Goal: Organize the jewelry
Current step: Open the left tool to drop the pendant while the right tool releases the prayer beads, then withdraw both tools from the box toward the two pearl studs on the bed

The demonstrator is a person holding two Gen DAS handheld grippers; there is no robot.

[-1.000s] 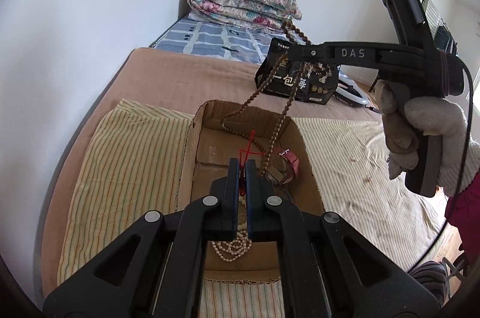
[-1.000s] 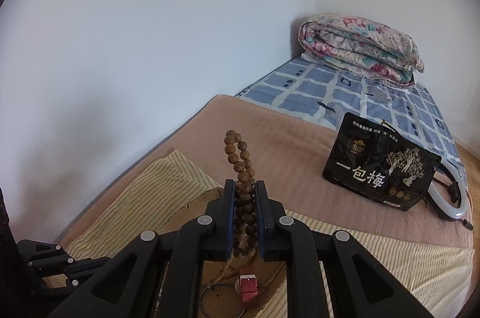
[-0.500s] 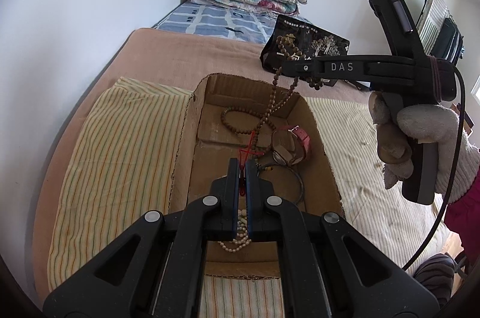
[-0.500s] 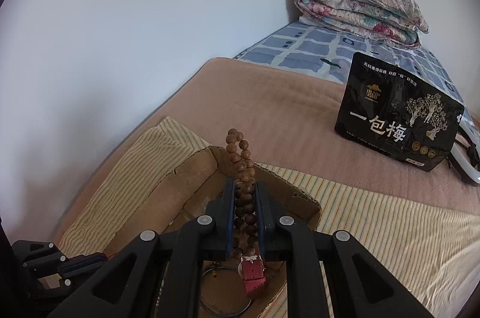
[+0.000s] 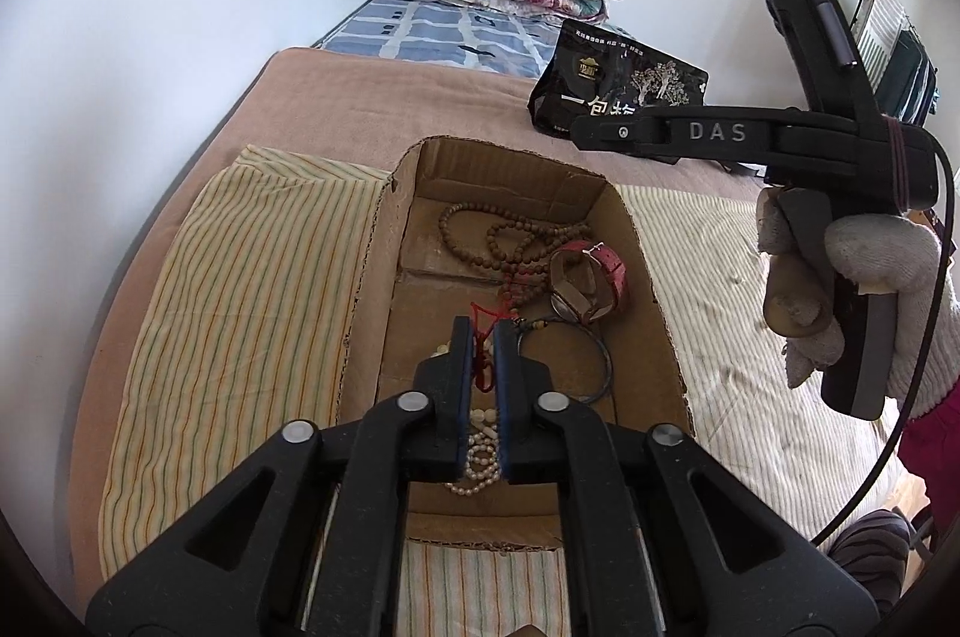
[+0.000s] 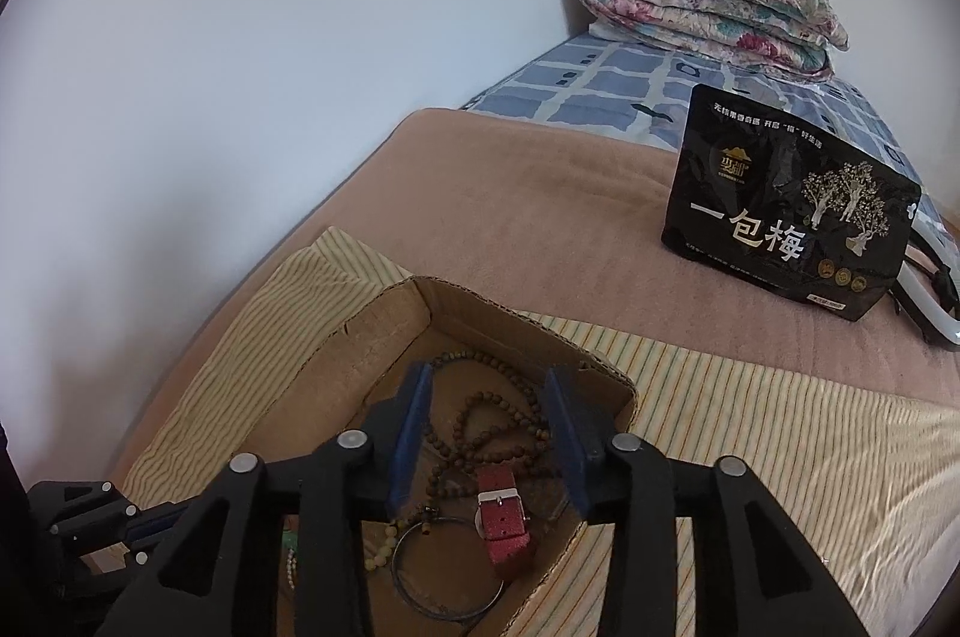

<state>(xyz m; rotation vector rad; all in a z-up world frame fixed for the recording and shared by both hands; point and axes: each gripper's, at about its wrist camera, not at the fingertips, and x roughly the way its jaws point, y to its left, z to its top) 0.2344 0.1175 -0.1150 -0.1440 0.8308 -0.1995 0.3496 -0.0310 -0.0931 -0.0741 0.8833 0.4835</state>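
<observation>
Plain white walls (image 6: 300, 66) meet in a corner ahead and to the right, evenly lit by soft daylight. A bed fills the view: tan blanket (image 6: 540, 217) ahead, a striped yellow cloth (image 5: 240, 277) spread over it nearer in. Beyond, a blue checked sheet (image 6: 630, 90) carries a folded floral quilt (image 6: 708, 6) against the far wall. A black snack pouch (image 6: 786, 217) stands on the blanket, ahead right.

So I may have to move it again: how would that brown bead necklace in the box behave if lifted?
Probably floppy: the brown bead necklace lies in loose loops in the cardboard box. It would likely dangle and swing. It overlaps the pink-strapped watch, so it might snag or drag it.
</observation>
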